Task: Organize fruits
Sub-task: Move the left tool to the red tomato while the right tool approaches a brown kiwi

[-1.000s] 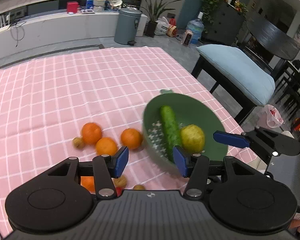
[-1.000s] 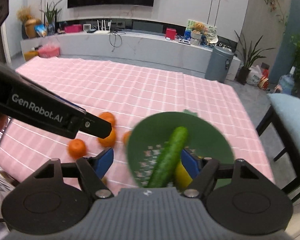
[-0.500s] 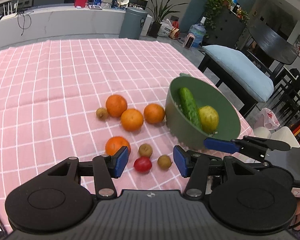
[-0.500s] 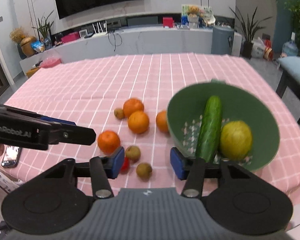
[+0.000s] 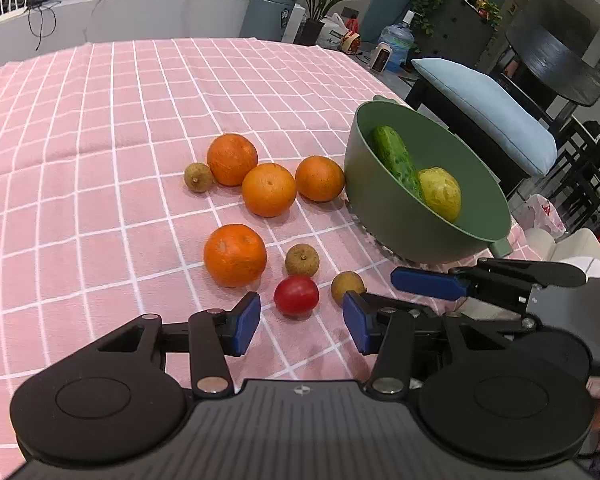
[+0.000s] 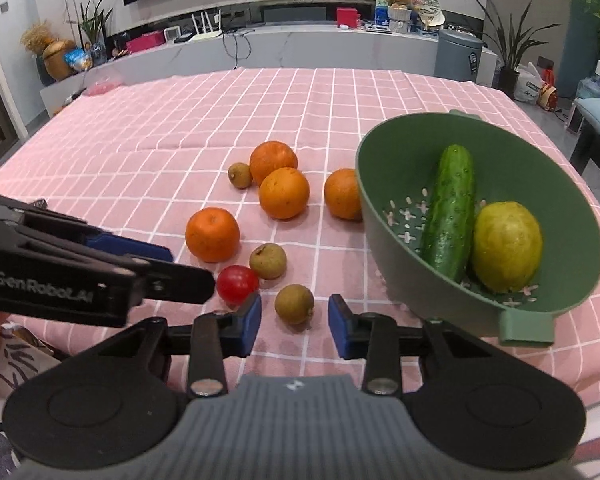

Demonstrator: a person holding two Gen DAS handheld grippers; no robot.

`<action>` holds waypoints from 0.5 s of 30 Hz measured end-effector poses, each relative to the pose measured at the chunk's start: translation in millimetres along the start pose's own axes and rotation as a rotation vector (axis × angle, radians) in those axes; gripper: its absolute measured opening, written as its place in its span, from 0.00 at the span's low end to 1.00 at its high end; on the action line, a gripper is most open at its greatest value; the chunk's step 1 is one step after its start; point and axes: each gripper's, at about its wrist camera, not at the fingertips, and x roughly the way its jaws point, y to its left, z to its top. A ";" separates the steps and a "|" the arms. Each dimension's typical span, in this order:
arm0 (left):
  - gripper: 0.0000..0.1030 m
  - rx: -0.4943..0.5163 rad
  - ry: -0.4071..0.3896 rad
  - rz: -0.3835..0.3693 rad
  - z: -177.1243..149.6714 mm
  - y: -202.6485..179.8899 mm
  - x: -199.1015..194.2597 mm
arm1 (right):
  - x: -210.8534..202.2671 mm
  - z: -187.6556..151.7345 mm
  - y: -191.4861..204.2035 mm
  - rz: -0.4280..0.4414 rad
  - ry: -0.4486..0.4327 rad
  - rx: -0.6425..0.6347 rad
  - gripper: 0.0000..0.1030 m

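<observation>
A green colander bowl (image 5: 420,216) (image 6: 384,216) stands on the pink checked cloth with a cucumber (image 6: 452,212) and a yellow-green fruit (image 6: 506,246) inside. Left of it lie several oranges (image 5: 269,189), three small brown fruits and a red tomato (image 5: 296,295). My left gripper (image 5: 302,326) hovers just short of the tomato, jaws closing, nothing between the pads. My right gripper (image 6: 295,326) is low over the nearest brown fruit (image 6: 294,303), jaws closing, and the fruit sits at the mouth of the gap untouched. Each gripper shows at the edge of the other's view.
The table's near edge runs just below both grippers. A chair with a blue cushion (image 5: 488,108) stands beyond the bowl on the right. A grey bin (image 6: 458,54) and a long white sideboard (image 6: 300,46) are far behind the table.
Both grippers have sunk toward the small fruits at the near edge. The right jaws have narrowed a lot, the left slightly. The bowl, blurred and close a second ago, now stands sharp at the right.
</observation>
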 end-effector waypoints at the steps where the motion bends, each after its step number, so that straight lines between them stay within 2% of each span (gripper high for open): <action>1: 0.54 -0.006 0.006 -0.002 0.2 0.7 3.5 | 0.6 -0.7 -0.3 -0.001 0.003 -0.007 0.32; 8: 0.52 -0.024 0.051 0.004 3.0 1.0 23.9 | 11.8 -0.1 4.0 -0.012 0.029 -0.062 0.31; 15: 0.47 -0.020 0.075 0.026 6.2 0.1 33.9 | 21.3 1.7 0.4 0.001 0.052 -0.053 0.26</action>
